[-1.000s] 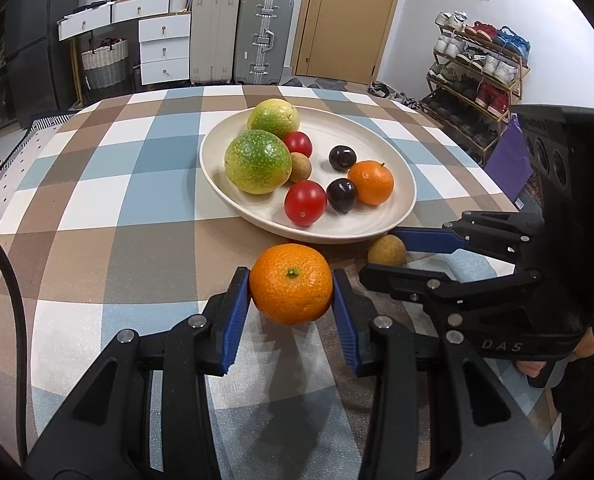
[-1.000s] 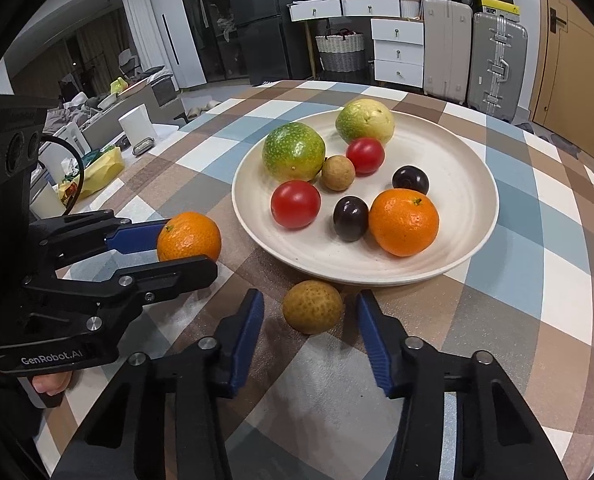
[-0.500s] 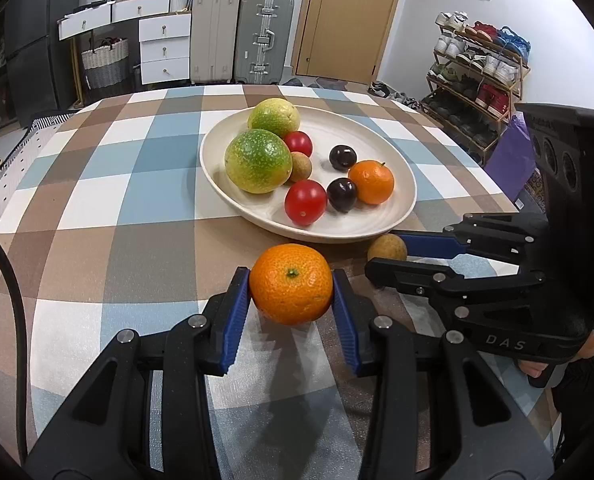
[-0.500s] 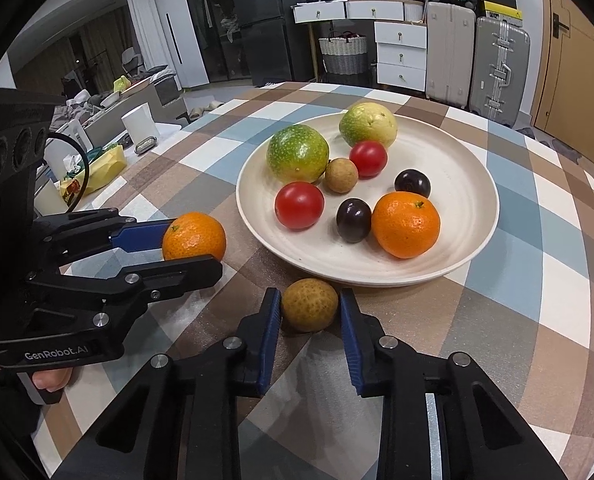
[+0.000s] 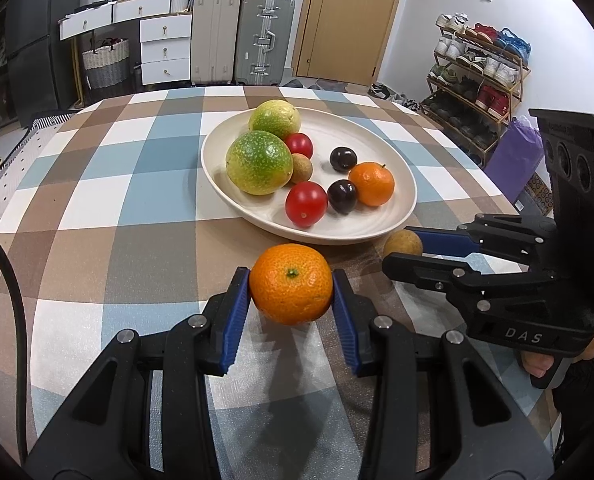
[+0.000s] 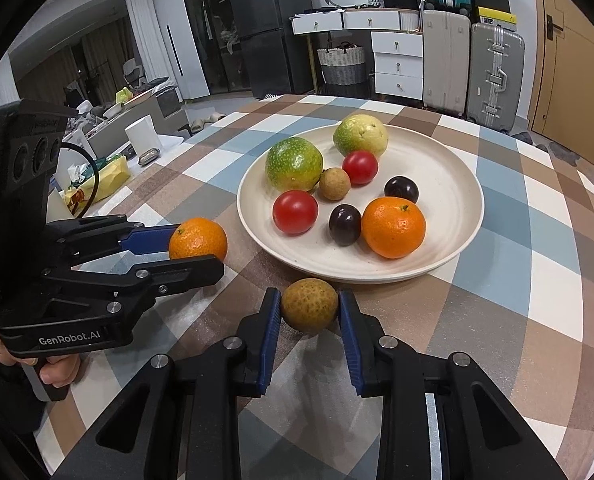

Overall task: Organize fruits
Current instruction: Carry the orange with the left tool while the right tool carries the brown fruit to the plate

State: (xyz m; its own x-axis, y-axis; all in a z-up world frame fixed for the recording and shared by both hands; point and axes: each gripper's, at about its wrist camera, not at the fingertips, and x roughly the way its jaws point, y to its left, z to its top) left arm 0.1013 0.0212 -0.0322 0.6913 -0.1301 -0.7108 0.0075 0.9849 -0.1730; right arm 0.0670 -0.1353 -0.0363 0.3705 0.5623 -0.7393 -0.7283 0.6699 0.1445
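Left wrist view, left gripper [image 5: 291, 295] pinching orange [image 5: 291, 290], right gripper [image 6: 310, 309] pinching longan [image 6: 310, 305]

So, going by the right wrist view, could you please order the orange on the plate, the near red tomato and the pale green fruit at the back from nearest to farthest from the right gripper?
From the right gripper, shut on the small brown fruit:
1. Orange on the plate, front right of the plate.
2. Near red tomato, front left; close to the orange's range, so the order is tentative.
3. Pale green fruit, at the far rim.
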